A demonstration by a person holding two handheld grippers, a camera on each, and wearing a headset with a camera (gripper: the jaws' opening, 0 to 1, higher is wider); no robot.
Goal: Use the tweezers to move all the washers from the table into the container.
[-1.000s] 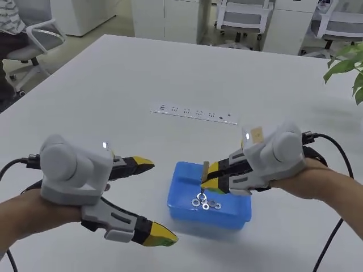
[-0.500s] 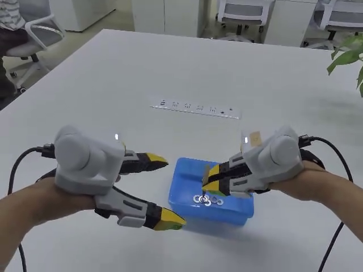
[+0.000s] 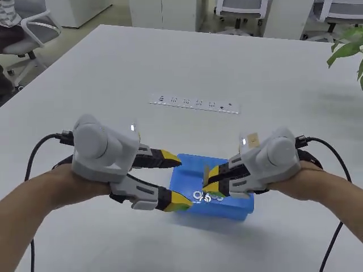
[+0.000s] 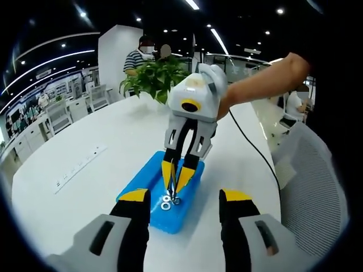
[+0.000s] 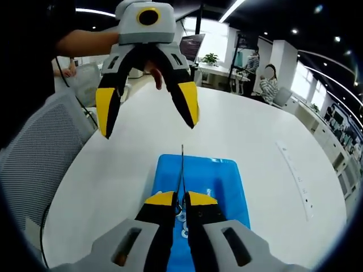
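A blue container (image 3: 235, 207) sits on the white table between my hands, with several small metal washers (image 3: 207, 197) lying in it. My right gripper (image 3: 211, 182) hangs over the container, shut on thin metal tweezers (image 5: 182, 167) whose tips point down at the washers (image 4: 168, 202). My left gripper (image 3: 176, 180) is open at the container's left edge (image 4: 142, 184), one jaw above it and one in front of it, nothing between them. In the right gripper view the left gripper (image 5: 148, 110) faces me, spread wide above the container (image 5: 224, 181).
A flush power strip (image 3: 194, 105) lies in the table beyond the container. Office chairs (image 3: 238, 14) stand past the far edge and a green plant (image 3: 347, 48) is at the far right. Cables trail from both grippers. People sit in the background.
My left gripper has moved right and forward, up to the container's left edge, staying open. The right gripper stays over the container, shut on the tweezers.
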